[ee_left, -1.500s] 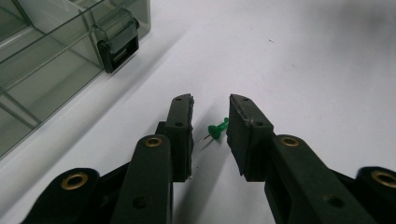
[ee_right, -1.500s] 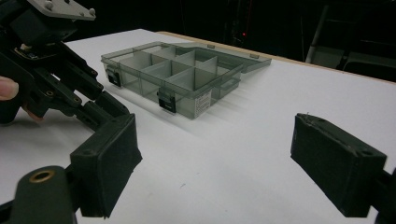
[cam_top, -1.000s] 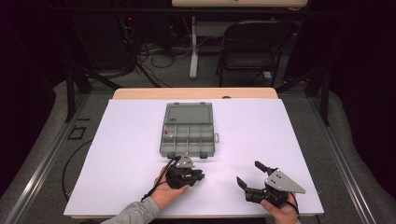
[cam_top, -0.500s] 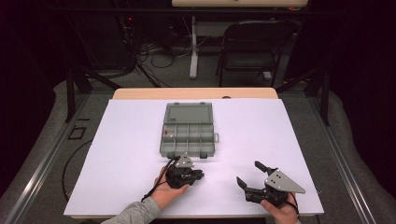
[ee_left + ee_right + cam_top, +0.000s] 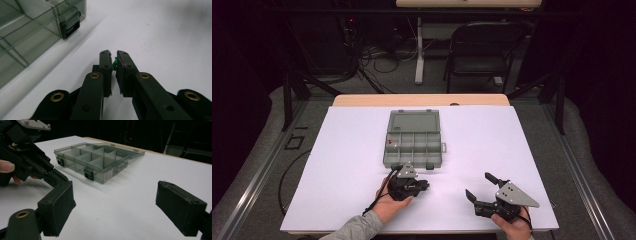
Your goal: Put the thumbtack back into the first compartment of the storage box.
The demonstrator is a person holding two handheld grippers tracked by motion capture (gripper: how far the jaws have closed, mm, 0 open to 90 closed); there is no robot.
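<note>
A small green piece [image 5: 115,62] is seen clamped between the nearly closed jaws of the left gripper [image 5: 113,55], which have just been closing on it; what kind of part it is cannot be made out. The left gripper [image 5: 424,185] is held low over the white bench [image 5: 537,150], just short of the near edge of an open, clear compartment box [image 5: 413,142], whose black latch [image 5: 70,28] lies ahead and to the left of the jaws. The right gripper [image 5: 478,186] is held well apart from it, its jaws spread wide with nothing between them.
</note>
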